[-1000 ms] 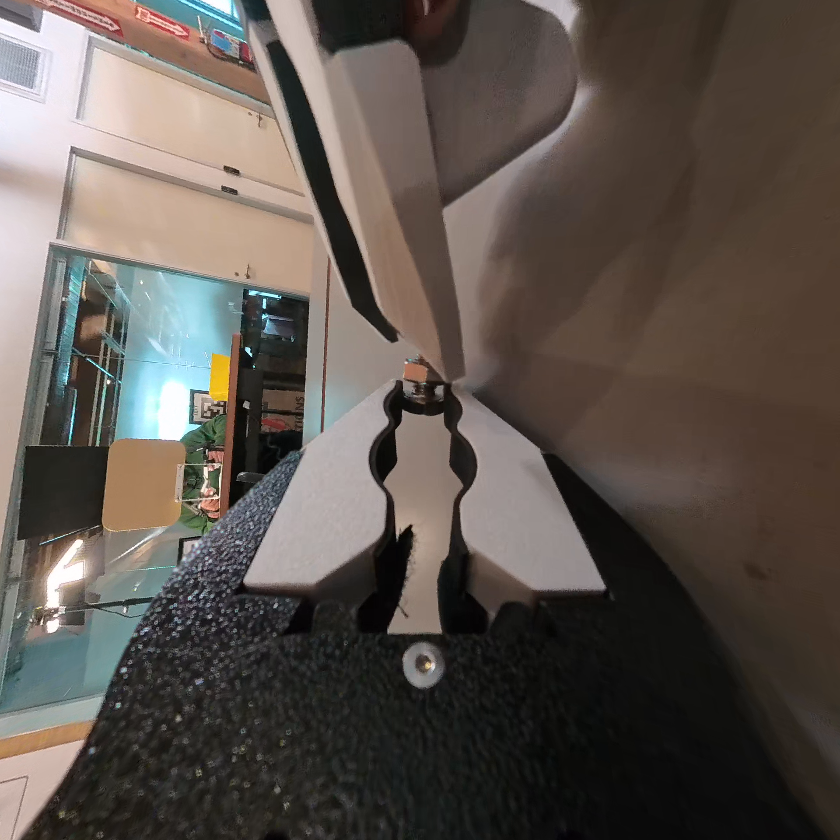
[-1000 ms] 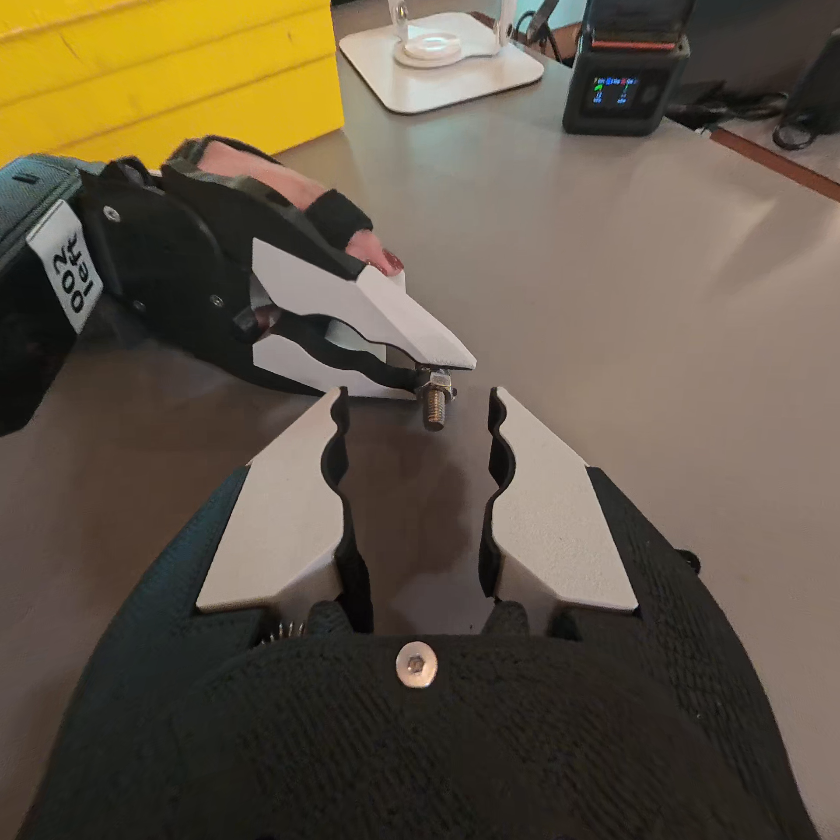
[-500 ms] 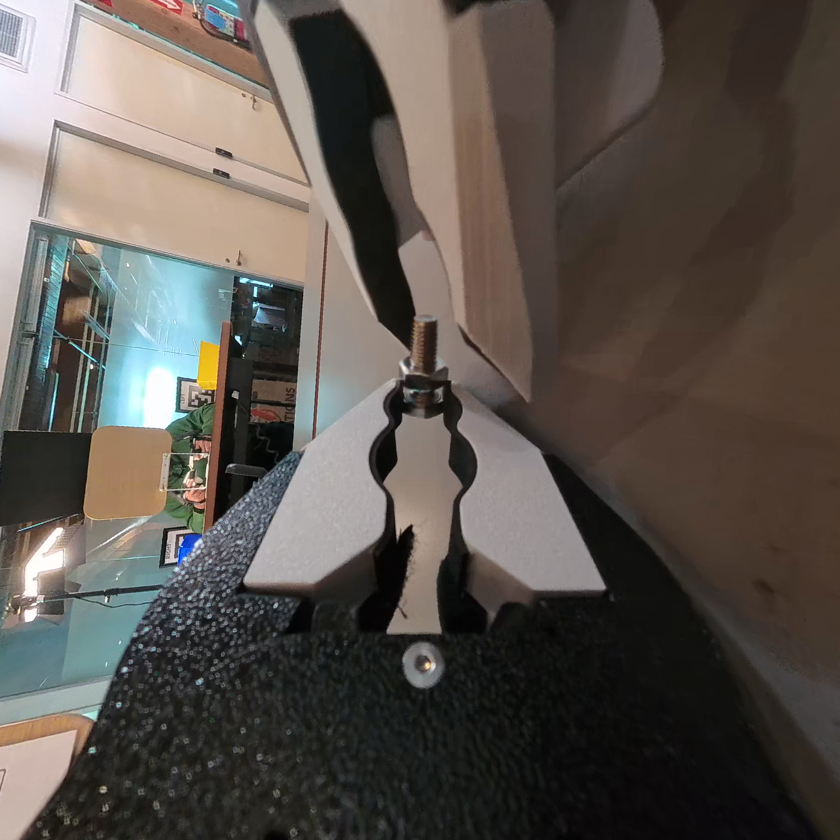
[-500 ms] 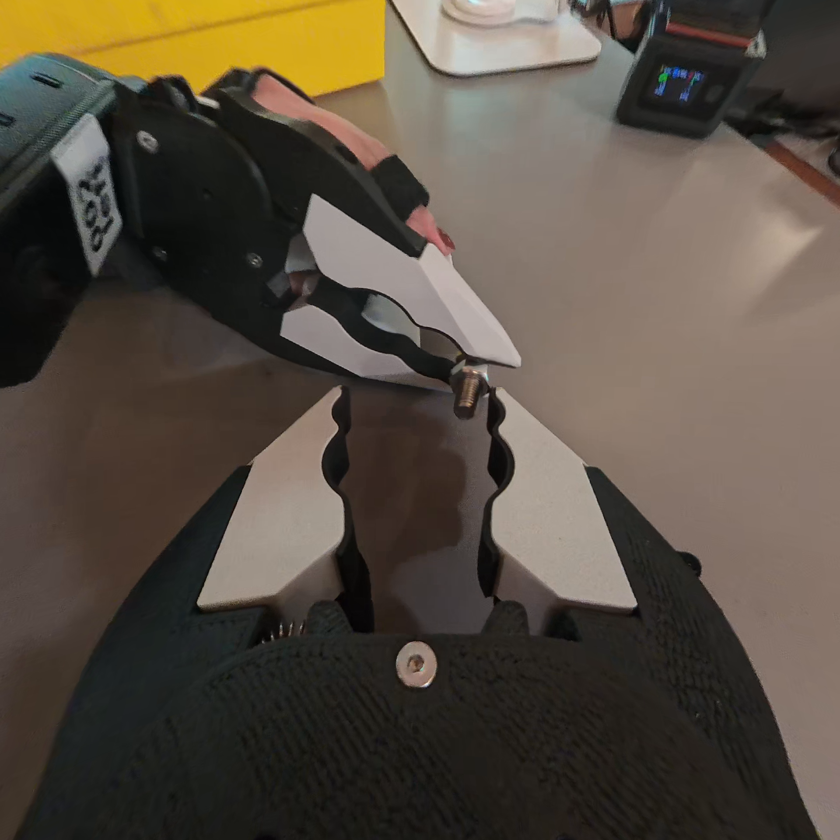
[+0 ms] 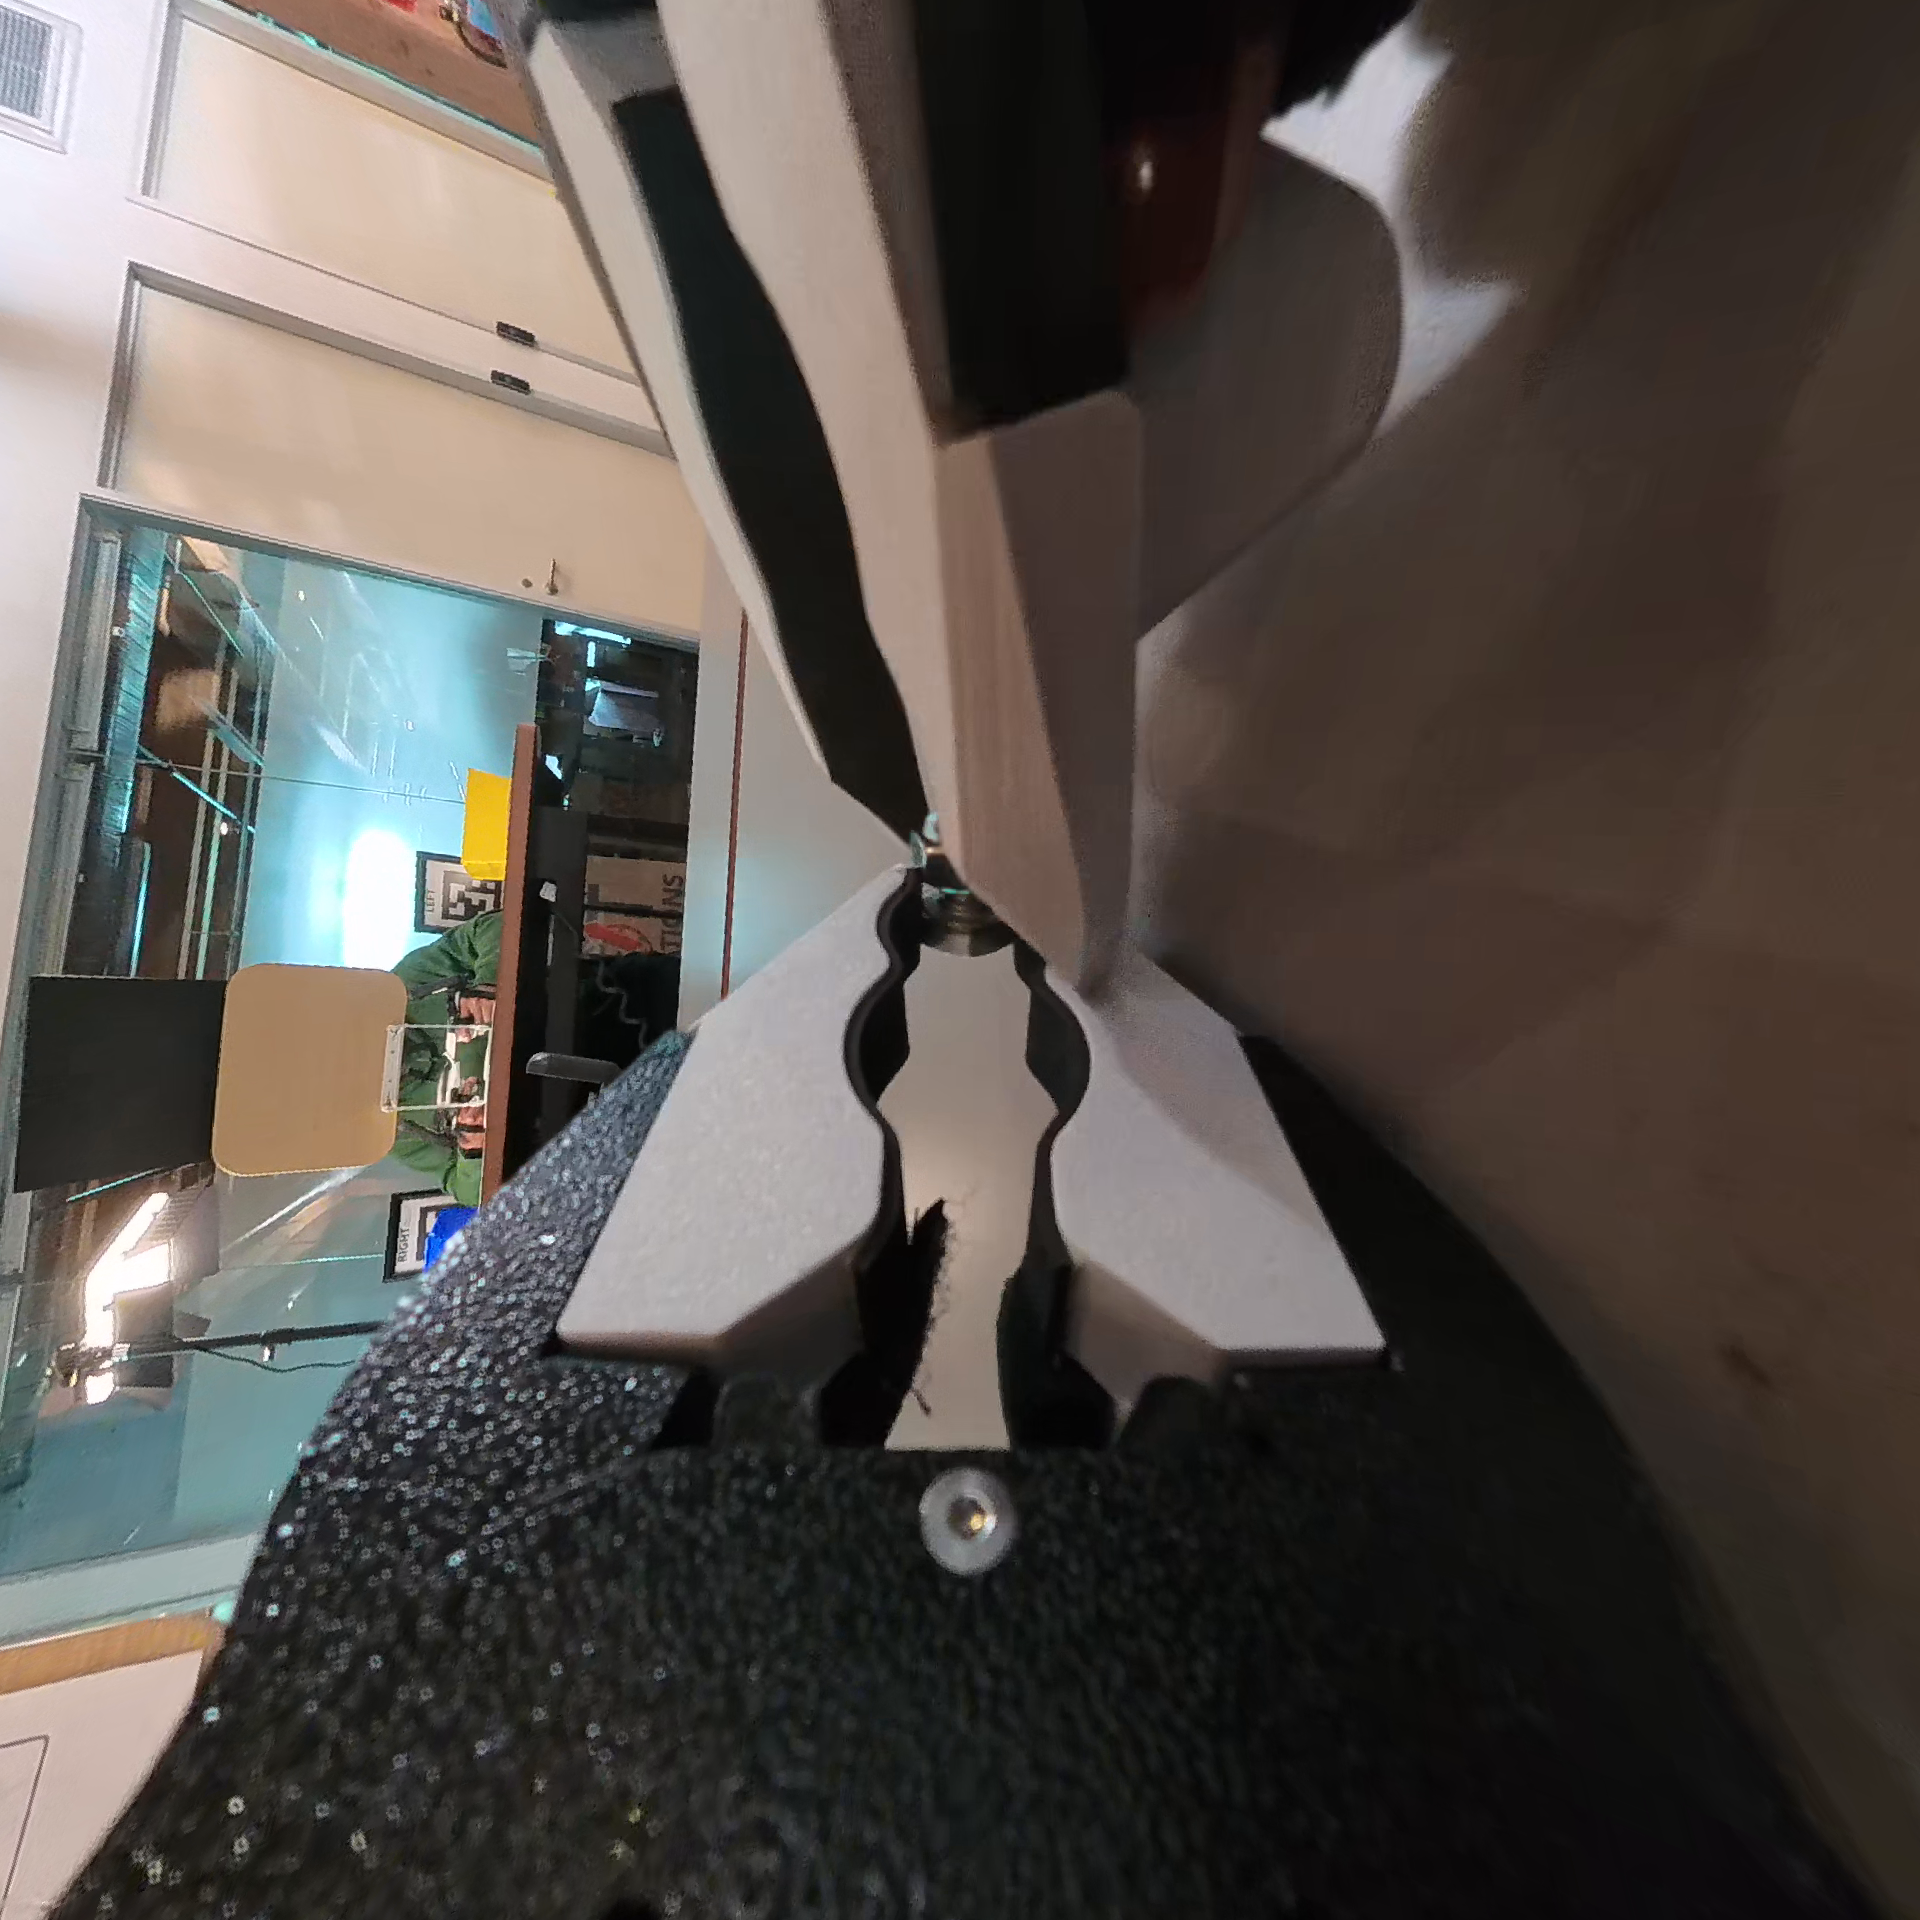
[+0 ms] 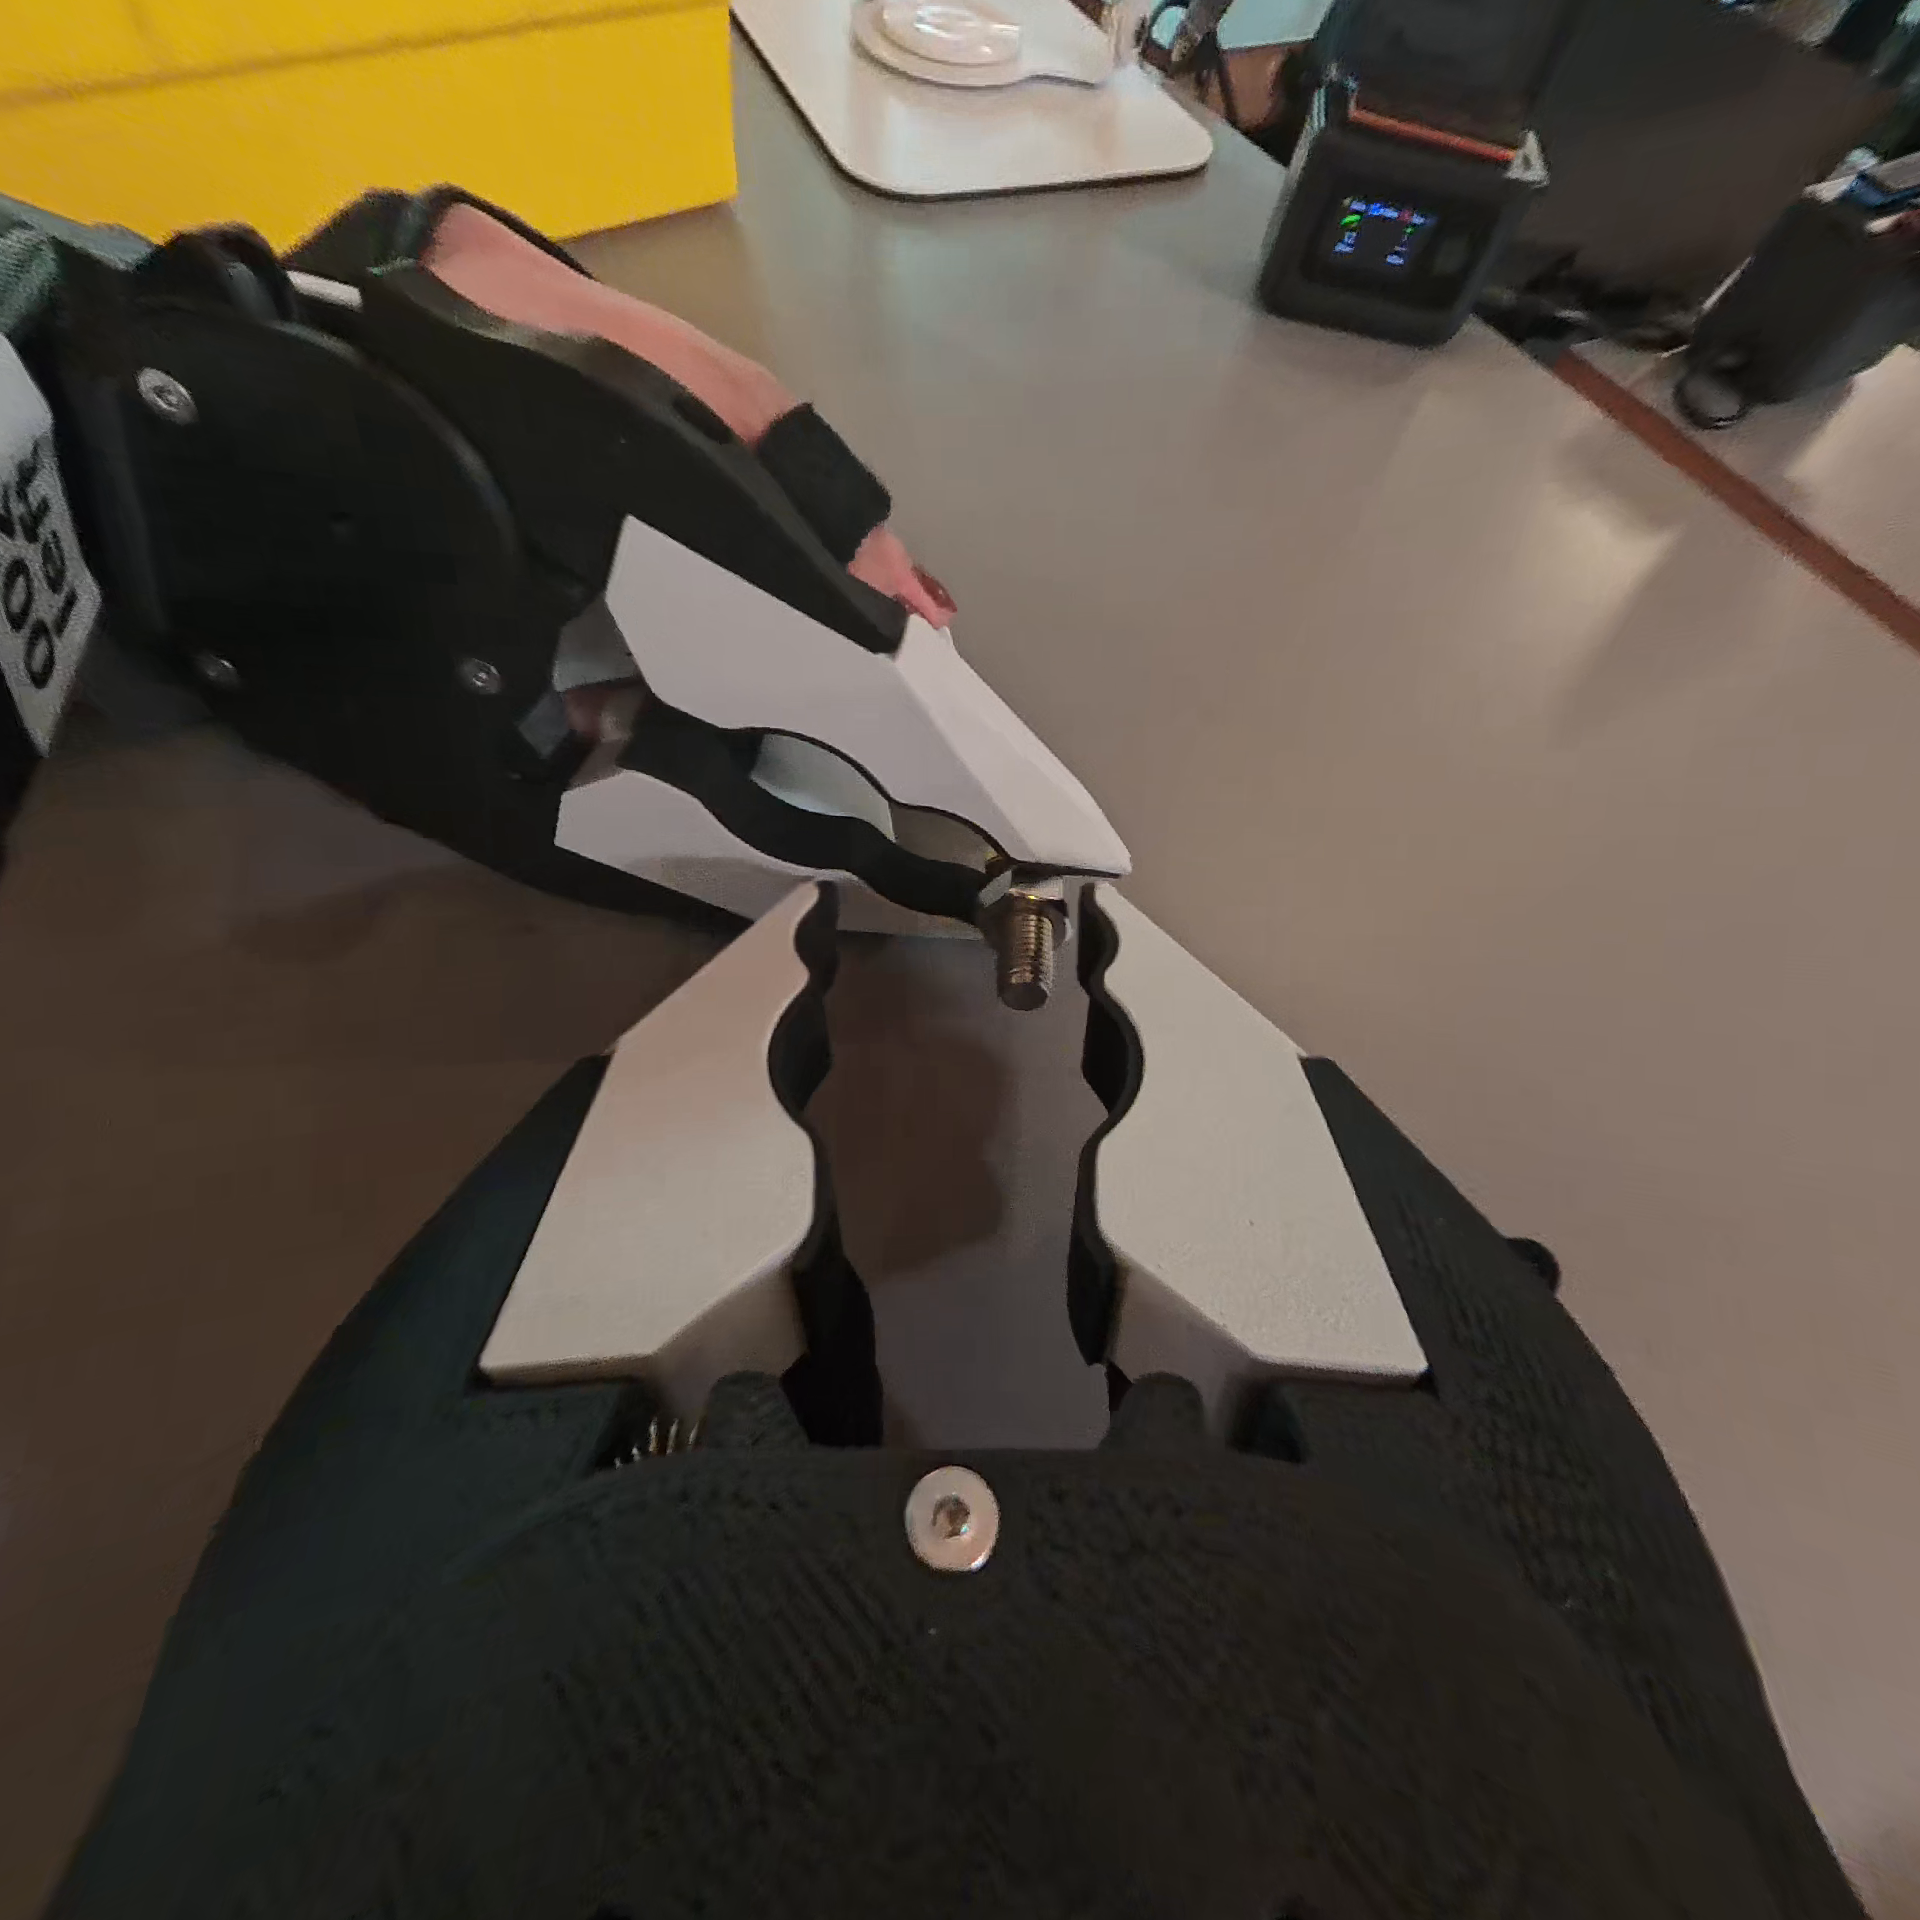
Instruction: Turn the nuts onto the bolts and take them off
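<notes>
My left gripper [image 6: 1023,883] comes in from the left, held by a gloved hand, and is shut on the head of a steel bolt [image 6: 1027,961]. The bolt's threaded shaft points toward the right wrist camera, with a nut [image 6: 1031,896] up against the head. My right gripper [image 6: 951,904] is open, and the bolt lies between its fingertips, close to the right finger [image 6: 1195,1091]. In the left wrist view my left gripper [image 5: 961,914] pinches the bolt head [image 5: 961,932]. The right gripper's fingers [image 5: 997,644] reach down over the bolt there and hide the shaft.
The grey table [image 6: 1403,831] lies under both grippers. A yellow box [image 6: 364,94] stands at the back left, a white flat stand [image 6: 987,145] behind it, and a black device with a small screen [image 6: 1392,239] at the back right. A person in green sits far off behind glass [image 5: 447,966].
My right gripper has moved forward over the bolt and its fingers have narrowed. The bolt now sits between them, and in the left wrist view its shaft is covered.
</notes>
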`<state>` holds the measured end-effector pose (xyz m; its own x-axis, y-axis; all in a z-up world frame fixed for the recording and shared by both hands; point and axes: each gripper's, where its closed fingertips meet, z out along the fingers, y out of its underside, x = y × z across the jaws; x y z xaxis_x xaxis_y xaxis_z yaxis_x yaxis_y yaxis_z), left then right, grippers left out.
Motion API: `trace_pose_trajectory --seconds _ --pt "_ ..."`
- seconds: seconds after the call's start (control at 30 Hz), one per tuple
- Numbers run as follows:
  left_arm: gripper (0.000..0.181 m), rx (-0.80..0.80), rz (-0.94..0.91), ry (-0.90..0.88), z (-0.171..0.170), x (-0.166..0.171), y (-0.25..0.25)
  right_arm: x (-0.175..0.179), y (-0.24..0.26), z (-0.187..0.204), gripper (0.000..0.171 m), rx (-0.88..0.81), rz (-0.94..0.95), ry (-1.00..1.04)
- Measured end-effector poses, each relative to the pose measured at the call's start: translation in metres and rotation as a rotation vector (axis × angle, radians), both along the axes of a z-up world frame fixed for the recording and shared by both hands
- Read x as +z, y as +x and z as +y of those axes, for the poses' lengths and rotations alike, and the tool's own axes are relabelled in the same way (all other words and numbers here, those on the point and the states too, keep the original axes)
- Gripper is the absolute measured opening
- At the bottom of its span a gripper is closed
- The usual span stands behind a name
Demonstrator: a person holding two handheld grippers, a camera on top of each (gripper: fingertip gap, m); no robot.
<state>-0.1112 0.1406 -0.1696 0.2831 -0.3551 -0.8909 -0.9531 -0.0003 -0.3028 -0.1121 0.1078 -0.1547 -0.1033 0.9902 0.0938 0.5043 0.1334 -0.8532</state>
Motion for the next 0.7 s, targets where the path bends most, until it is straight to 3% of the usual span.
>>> trace_pose_trajectory --seconds 0.1,0.23,0.57,0.7 --pt "0.016 0.001 0.001 0.001 0.000 0.000 -0.001 0.001 0.001 0.011 0.024 -0.076 0.006 0.051" --pt "0.016 -0.012 0.004 0.007 -0.001 0.000 0.000 0.001 0.002 0.013 0.017 -0.074 0.009 0.082" --pt "0.016 -0.063 -0.046 0.001 -0.007 0.002 0.013 -0.003 0.012 0.008 0.016 0.155 0.036 0.290" --pt "0.016 -0.067 -0.080 -0.081 -0.010 -0.001 0.016 -0.006 0.014 0.006 0.017 0.217 0.043 0.405"
